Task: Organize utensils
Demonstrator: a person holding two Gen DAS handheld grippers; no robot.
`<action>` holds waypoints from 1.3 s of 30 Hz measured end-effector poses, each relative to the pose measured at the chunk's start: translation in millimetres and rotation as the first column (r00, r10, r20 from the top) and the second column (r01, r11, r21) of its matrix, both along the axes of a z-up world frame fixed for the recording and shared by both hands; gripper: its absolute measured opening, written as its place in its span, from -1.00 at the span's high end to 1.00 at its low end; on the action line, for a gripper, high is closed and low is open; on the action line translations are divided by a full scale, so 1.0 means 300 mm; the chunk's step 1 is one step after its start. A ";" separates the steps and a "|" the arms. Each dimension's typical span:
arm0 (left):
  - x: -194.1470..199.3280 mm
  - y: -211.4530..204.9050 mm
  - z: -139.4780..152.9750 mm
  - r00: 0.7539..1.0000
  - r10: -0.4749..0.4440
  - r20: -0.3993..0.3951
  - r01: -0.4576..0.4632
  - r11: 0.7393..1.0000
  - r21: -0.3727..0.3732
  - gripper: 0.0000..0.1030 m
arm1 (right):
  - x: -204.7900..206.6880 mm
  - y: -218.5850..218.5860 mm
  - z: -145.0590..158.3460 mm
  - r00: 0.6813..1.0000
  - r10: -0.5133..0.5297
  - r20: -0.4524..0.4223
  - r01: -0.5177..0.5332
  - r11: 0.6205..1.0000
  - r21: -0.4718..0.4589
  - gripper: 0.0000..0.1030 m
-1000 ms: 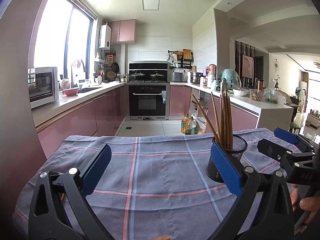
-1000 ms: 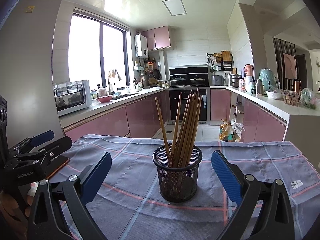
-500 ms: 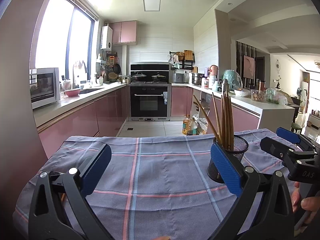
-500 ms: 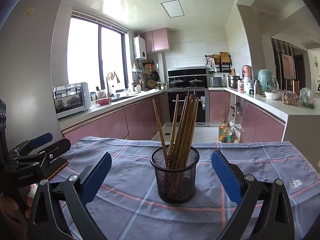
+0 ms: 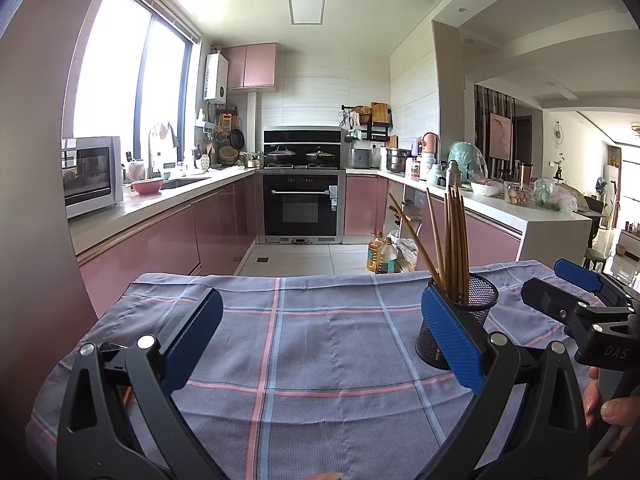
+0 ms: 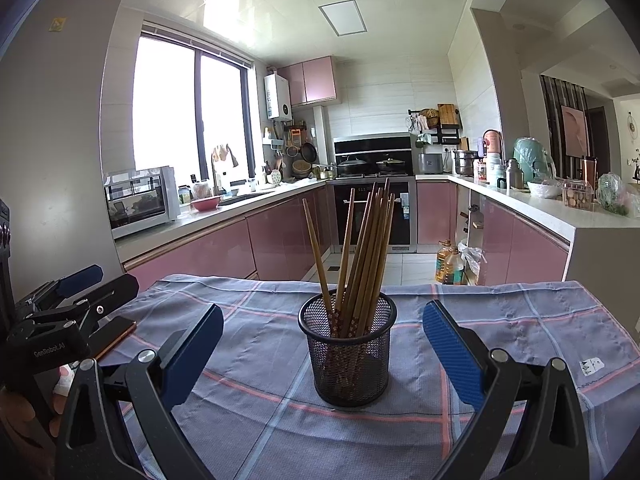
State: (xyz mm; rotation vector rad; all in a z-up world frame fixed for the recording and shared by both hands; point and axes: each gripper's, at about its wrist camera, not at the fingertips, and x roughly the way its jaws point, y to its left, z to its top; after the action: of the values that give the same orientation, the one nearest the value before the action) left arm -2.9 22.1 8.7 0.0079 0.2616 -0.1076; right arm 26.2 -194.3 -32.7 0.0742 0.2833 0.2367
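I see mesh holder (image 6: 349,354) upright on checked cloth (image 6: 248,420) covering bench, wooden chopsticks (image 6: 362,256) standing inside, fanned toward 12 o'clock. My right gripper (image 6: 322,354) spread wide — holder sits between its pads, untouched. My left gripper (image 5: 320,344) also spread, empty; holder at its 2 o'clock.

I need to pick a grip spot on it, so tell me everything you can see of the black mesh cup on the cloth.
The mesh cup is a round, black, wire-mesh holder, seemingly metal, with a solid rim and base. It stands upright on the checked cloth, holding a bundle of brown wooden chopsticks that fan out above its rim, one leaning away to the left. It sits centred ahead of the open right hand-held gripper, and nothing grips it.
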 end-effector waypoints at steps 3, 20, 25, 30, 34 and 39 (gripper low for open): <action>-0.002 -0.004 0.001 1.000 -0.001 0.002 0.001 1.000 0.001 -0.89 | -0.002 0.001 0.001 1.000 -0.001 0.001 0.001 1.000 -0.001 -0.88; -0.004 -0.009 0.003 1.000 -0.002 0.005 0.002 1.000 0.003 -0.89 | -0.001 0.006 0.001 1.000 -0.005 -0.001 0.005 1.000 0.002 -0.88; -0.004 -0.009 0.003 1.000 -0.002 0.004 0.002 1.000 0.001 -0.89 | -0.001 0.005 0.001 1.000 -0.005 0.000 0.005 1.000 0.003 -0.88; -0.005 -0.008 0.001 1.000 -0.001 0.005 0.001 1.000 0.002 -0.89 | -0.001 0.004 0.000 1.000 -0.006 0.001 0.006 1.000 0.003 -0.88; -0.005 -0.008 0.000 1.000 -0.001 0.005 0.001 1.000 0.000 -0.89 | -0.002 0.003 0.001 1.000 -0.006 0.001 0.006 1.000 0.006 -0.88; -0.005 -0.009 -0.001 1.000 -0.001 0.004 0.001 1.000 0.000 -0.89 | -0.002 0.002 0.000 1.000 -0.006 0.001 0.006 1.000 0.006 -0.88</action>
State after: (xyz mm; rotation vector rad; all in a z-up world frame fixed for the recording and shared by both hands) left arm -4.4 19.5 8.4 0.0086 0.2574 -0.1083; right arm 25.5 -193.6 -32.7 0.0808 0.2814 0.2313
